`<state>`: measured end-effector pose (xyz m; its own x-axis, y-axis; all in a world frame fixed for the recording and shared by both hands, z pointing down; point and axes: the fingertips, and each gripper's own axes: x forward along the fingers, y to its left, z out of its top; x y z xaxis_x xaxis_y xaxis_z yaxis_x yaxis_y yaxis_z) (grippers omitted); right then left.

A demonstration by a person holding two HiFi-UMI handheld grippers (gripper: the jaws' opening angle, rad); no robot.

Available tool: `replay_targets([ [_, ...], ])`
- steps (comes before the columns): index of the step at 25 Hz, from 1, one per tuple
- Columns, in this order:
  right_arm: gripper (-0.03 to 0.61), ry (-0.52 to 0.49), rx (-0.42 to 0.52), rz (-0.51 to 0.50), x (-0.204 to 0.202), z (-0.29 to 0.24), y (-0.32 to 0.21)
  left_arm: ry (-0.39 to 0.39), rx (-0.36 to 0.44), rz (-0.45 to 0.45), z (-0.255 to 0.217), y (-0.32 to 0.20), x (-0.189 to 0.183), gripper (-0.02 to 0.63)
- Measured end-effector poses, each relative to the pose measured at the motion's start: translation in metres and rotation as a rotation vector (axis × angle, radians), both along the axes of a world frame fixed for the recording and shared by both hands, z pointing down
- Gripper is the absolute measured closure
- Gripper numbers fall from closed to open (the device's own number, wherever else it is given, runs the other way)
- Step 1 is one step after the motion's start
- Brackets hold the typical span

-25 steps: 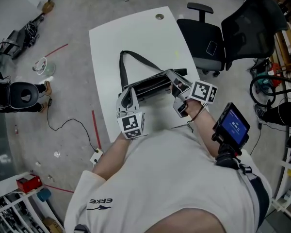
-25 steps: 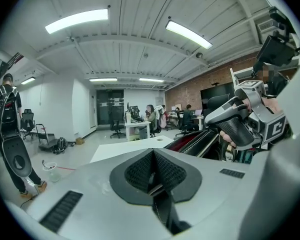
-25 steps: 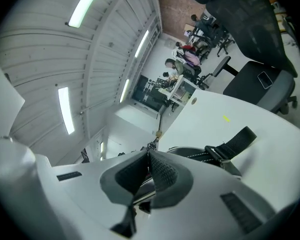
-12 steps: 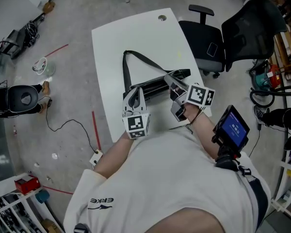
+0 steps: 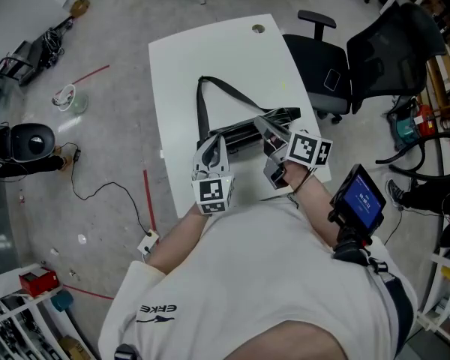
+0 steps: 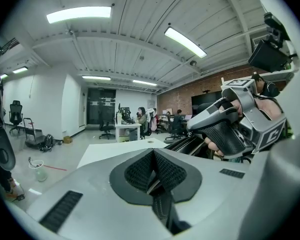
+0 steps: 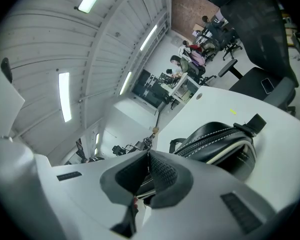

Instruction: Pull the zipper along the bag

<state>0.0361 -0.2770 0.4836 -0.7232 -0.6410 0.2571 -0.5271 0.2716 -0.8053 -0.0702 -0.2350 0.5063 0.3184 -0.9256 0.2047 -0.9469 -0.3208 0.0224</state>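
As both grippers pinch shut, a black bag lies across the near half of the white table.
Nearest, the left gripper has its jaws pressed together at the bag's left end; what they nip is unclear. The right gripper is clamped on a thin zipper tab on the bag's top. White stitching runs beside the zipper, with pale trim below it. Beyond, the black strap loops flat across the table.

light: bright, ceiling strips | shadows: soft | edges: fisheye-warped | focus: sharp
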Motion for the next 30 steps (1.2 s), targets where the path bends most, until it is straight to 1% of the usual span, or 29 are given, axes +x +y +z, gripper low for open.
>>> replay_targets([
  [4, 0.570, 0.003, -0.006, 0.016, 0.004, 0.003, -0.002, -0.020, -0.034, -0.024, 0.015, 0.006, -0.019, 0.612],
  [9, 0.570, 0.016, 0.000, 0.022, 0.002, 0.004, -0.004, -0.063, -0.083, 0.007, 0.037, 0.015, -0.026, 0.612],
  [12, 0.570, 0.029, 0.003, 0.021, -0.001, 0.005, -0.004, -0.078, -0.079, 0.020, 0.041, 0.016, -0.027, 0.612],
  [16, 0.569, 0.049, 0.009, 0.006, -0.008, 0.004, -0.004, -0.071, -0.081, 0.037, 0.040, 0.015, -0.028, 0.612],
  [22, 0.570, 0.079, 0.010, -0.042, -0.035, 0.007, 0.005, -0.060, -0.080, 0.062, 0.040, 0.018, -0.026, 0.612],
  [30, 0.570, 0.140, 0.024, -0.049, -0.050, 0.008, 0.010, -0.058, -0.074, 0.091, 0.041, 0.017, -0.028, 0.612],
])
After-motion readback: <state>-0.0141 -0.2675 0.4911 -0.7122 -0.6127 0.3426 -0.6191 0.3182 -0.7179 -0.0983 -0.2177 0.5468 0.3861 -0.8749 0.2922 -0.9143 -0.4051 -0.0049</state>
